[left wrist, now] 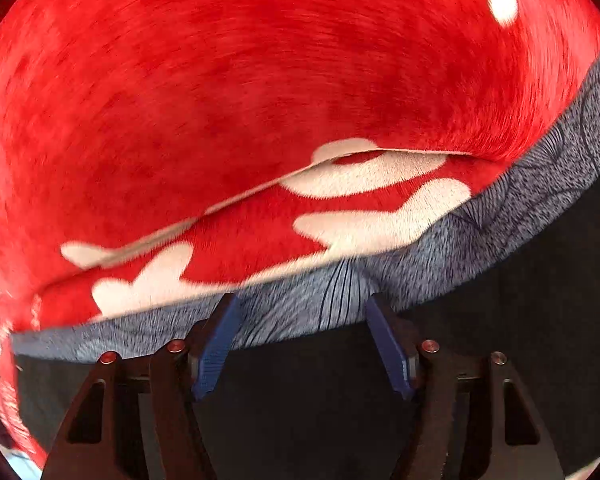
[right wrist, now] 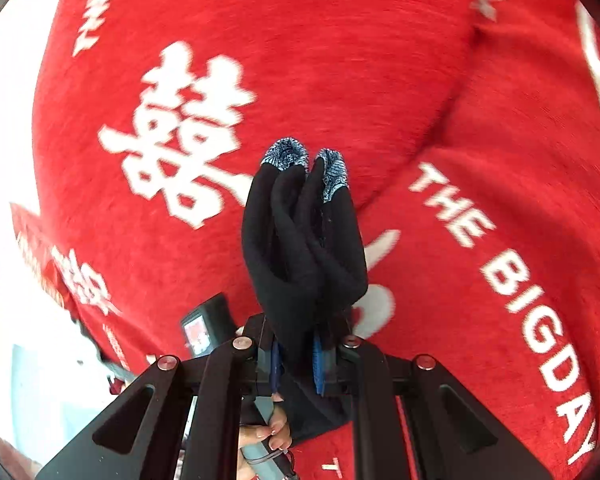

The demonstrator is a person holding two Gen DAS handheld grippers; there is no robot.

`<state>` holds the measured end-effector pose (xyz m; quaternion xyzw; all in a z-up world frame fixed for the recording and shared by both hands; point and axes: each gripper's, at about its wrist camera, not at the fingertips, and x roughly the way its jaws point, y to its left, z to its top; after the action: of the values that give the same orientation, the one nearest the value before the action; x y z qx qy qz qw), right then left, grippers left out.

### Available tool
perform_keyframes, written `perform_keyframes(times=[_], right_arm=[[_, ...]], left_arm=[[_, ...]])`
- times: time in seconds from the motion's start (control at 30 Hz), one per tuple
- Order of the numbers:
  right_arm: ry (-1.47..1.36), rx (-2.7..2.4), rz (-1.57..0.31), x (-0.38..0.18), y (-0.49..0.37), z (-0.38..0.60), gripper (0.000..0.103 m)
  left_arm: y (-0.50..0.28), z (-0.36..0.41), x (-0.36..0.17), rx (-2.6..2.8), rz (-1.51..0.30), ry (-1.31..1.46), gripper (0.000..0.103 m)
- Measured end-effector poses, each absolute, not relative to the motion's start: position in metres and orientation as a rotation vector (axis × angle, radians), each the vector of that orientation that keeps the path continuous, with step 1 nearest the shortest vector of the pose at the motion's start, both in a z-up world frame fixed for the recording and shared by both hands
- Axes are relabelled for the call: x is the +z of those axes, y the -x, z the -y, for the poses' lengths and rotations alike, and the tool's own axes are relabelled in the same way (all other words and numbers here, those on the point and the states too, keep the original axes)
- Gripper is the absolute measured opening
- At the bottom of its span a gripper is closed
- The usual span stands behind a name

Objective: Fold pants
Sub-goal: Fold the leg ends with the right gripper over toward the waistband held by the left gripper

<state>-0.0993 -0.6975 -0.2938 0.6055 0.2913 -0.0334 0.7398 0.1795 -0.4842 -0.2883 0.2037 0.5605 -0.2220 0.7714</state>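
Pants [right wrist: 304, 240], black with blue patterned trim, hang bunched in the clenched right gripper [right wrist: 296, 364] over a red blanket [right wrist: 340, 60]. Left gripper [left wrist: 302, 340] sits released at their patterned edge.

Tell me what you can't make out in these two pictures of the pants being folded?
- Full shape of the pants: right view shows only a bunched black clump in the right gripper.
- Left view: pants cut off by the frame edges; the left gripper is open.
- Left view: white marks on the red blanket are blurred.
- What lies beneath the blanket: covered.
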Motion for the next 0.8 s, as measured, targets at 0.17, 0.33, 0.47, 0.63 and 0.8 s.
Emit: perform_keyframes(times=[0.17,0.33,0.47,0.63,0.8], right_arm=[[-1.068,0.013,-0.72,-0.239,0.059,0.645,0.013],[-0.827,0.112,-0.88,-0.233,0.002,0.542,0.014],[-0.667,0.183,-1.068,-0.281,-0.039,0.431,0.015],[-0.394,0.113,-1.211,-0.306,-0.047,0.351,0.026],[-0.602,0.186,-1.161,-0.273,-0.018,0.377,0.046]], left_arm=[[-0.196,0.411,-0.252,-0.461,-1.16,-0.367,0.068],[-0.199,0.306,-0.244,-0.368,-1.195,-0.373,0.068],[-0.179,0.209,-0.256,-0.253,-1.267,-0.305,0.068],[-0.168,0.138,-0.267,-0.213,-1.324,-0.218,0.068],[-0.156,0.135,-0.258,-0.391,-1.373,-0.148,0.068]])
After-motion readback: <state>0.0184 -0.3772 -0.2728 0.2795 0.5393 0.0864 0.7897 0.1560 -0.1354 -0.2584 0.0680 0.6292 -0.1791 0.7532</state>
